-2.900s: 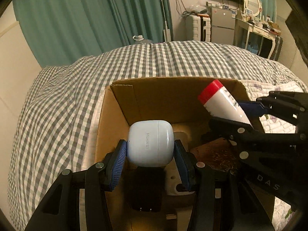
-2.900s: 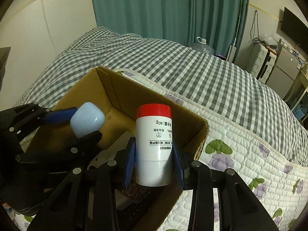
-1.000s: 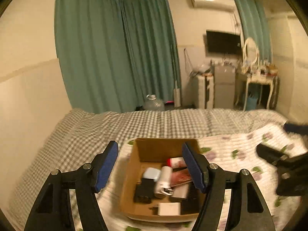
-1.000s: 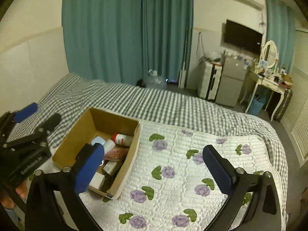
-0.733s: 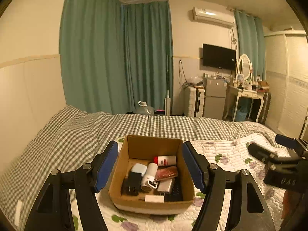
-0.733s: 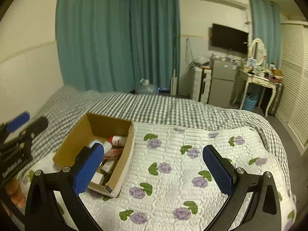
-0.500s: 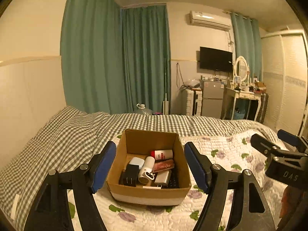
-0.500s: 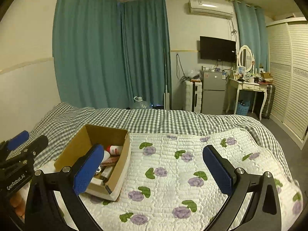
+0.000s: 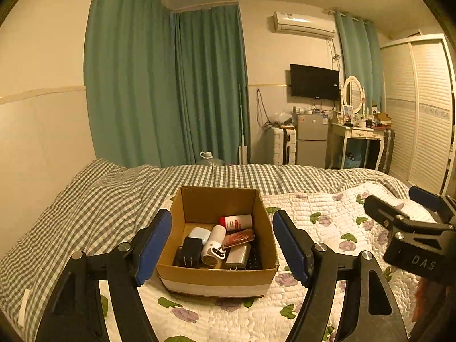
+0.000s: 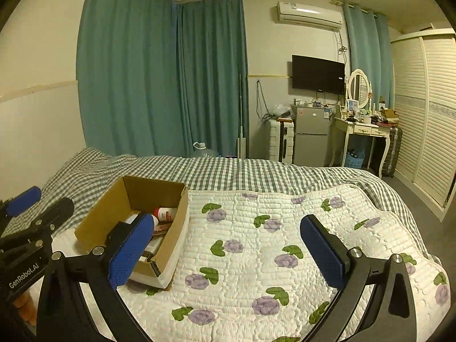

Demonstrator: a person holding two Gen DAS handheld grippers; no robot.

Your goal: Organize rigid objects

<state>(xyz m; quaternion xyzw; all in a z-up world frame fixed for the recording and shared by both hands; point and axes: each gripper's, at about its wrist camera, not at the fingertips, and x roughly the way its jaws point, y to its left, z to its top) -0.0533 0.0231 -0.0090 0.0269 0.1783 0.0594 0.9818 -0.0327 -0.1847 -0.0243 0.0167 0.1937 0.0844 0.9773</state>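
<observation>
The cardboard box (image 9: 216,280) hides its lowest items; the right gripper (image 10: 228,249) and left gripper (image 9: 222,245) hover before it, fingers spread, empty.

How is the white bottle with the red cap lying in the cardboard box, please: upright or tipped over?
Tipped over. The white bottle with the red cap lies on its side at the back of the cardboard box, cap pointing left.
</observation>
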